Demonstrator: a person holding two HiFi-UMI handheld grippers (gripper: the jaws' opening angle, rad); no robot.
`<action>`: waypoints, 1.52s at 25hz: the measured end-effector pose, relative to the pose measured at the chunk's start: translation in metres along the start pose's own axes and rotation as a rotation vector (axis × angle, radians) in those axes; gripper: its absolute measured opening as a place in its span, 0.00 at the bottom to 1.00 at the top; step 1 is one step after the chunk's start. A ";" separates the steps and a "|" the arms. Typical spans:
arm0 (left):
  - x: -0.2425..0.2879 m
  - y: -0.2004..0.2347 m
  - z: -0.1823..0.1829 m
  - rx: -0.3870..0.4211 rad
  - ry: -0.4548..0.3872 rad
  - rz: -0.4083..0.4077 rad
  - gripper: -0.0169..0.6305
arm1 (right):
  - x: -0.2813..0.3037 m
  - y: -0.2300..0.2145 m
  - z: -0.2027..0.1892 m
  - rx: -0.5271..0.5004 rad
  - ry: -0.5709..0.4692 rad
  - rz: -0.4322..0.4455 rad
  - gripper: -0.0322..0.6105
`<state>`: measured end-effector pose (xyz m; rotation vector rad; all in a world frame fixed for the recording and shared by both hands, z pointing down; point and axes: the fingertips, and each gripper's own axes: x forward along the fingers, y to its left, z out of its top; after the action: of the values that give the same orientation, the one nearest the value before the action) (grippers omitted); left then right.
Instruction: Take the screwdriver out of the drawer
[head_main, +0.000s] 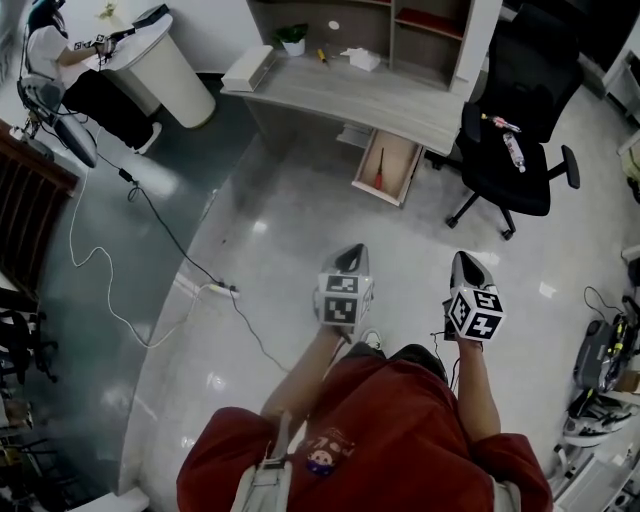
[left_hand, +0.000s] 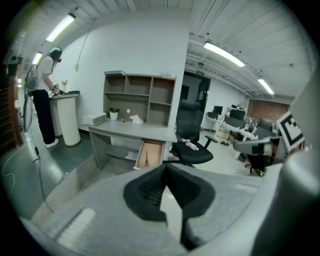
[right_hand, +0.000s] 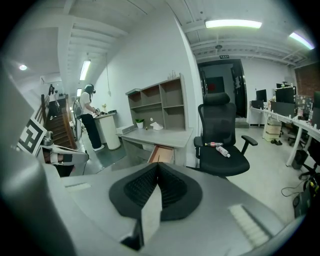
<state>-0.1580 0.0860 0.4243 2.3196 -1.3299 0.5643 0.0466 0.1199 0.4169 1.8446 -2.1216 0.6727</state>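
Note:
The wooden drawer (head_main: 386, 166) hangs open under the grey desk (head_main: 400, 100), far ahead of me across the floor. In it lies the screwdriver (head_main: 379, 170), red handle nearest me; it also shows in the left gripper view as the screwdriver (left_hand: 146, 159) inside the drawer (left_hand: 150, 153). My left gripper (head_main: 352, 252) and right gripper (head_main: 465, 260) are held side by side above the floor, well short of the desk. Both are shut and empty: the left gripper (left_hand: 166, 168) and the right gripper (right_hand: 158, 166) each show their jaws pressed together with nothing between them.
A black office chair (head_main: 515, 120) with a bottle on its seat stands right of the drawer. A white cable (head_main: 150, 250) and power strip (head_main: 222, 289) lie on the floor at left. A person (head_main: 60, 50) stands at a white round counter, far left. Shelves top the desk.

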 end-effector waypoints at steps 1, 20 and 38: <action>0.004 0.004 0.002 -0.001 0.000 0.000 0.02 | 0.005 0.001 0.002 -0.001 0.001 -0.001 0.05; 0.113 0.032 0.050 -0.024 0.031 0.048 0.02 | 0.125 -0.051 0.058 -0.009 -0.018 0.021 0.05; 0.270 0.016 0.166 -0.022 0.031 0.125 0.02 | 0.266 -0.160 0.157 0.007 -0.010 0.135 0.05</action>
<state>-0.0231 -0.2016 0.4311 2.2123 -1.4672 0.6180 0.1765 -0.2023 0.4368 1.7236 -2.2684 0.7028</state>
